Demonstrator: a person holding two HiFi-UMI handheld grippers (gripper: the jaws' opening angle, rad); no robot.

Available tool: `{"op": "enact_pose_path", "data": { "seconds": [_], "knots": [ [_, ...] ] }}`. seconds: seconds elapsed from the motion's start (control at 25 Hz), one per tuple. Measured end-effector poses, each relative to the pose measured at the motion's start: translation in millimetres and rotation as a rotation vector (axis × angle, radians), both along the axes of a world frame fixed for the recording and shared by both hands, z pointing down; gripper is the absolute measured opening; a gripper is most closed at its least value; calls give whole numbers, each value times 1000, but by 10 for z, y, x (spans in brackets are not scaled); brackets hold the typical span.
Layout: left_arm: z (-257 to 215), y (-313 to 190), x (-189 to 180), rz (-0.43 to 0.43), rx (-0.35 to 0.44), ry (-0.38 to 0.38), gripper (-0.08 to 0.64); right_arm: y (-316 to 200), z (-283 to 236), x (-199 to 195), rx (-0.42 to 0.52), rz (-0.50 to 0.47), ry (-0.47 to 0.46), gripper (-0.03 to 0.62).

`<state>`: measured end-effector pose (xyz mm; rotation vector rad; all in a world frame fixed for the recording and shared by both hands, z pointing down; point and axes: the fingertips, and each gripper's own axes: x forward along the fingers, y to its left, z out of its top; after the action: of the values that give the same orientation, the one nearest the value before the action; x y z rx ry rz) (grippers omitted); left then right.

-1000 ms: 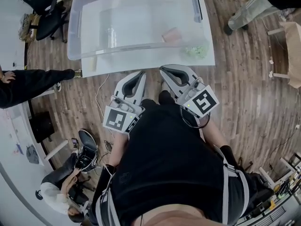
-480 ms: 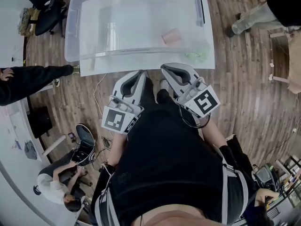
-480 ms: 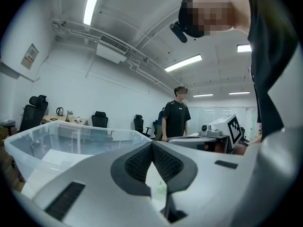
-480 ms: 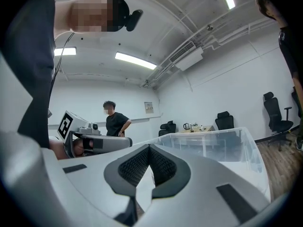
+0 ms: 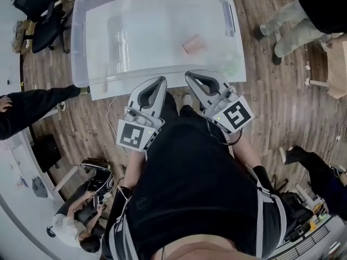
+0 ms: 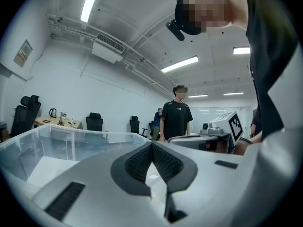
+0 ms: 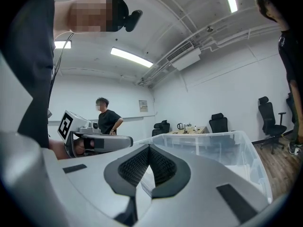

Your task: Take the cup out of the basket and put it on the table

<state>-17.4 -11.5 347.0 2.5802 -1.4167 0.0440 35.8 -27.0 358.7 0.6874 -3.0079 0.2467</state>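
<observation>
Clear glossy plastic basket [image 5: 79,42], wood floor [image 5: 282,110]

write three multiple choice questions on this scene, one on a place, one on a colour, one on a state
1. Where is the cup?
A. inside the clear bin
B. on the wooden floor
C. on a chair

2. What colour is the cup?
A. blue
B. pink
C. black

3. How do the jaws of the left tool and the right tool stand?
A. wide apart
B. shut on the cup
C. shut on nothing

Answers:
1 A: the head view shows it within the bin's walls.
2 B: it shows pink through the clear plastic.
3 C: in each gripper view the pads meet with nothing between them.
</observation>
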Motion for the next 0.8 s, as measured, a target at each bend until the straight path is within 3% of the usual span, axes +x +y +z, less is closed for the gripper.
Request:
{"op": "enact_pose_path", "data": {
  "seconds": [0.8],
  "knots": [
    [-114, -704, -768, 178, 19, 4, 18, -725, -115, -698, 32, 178, 67, 15]
  ]
}}
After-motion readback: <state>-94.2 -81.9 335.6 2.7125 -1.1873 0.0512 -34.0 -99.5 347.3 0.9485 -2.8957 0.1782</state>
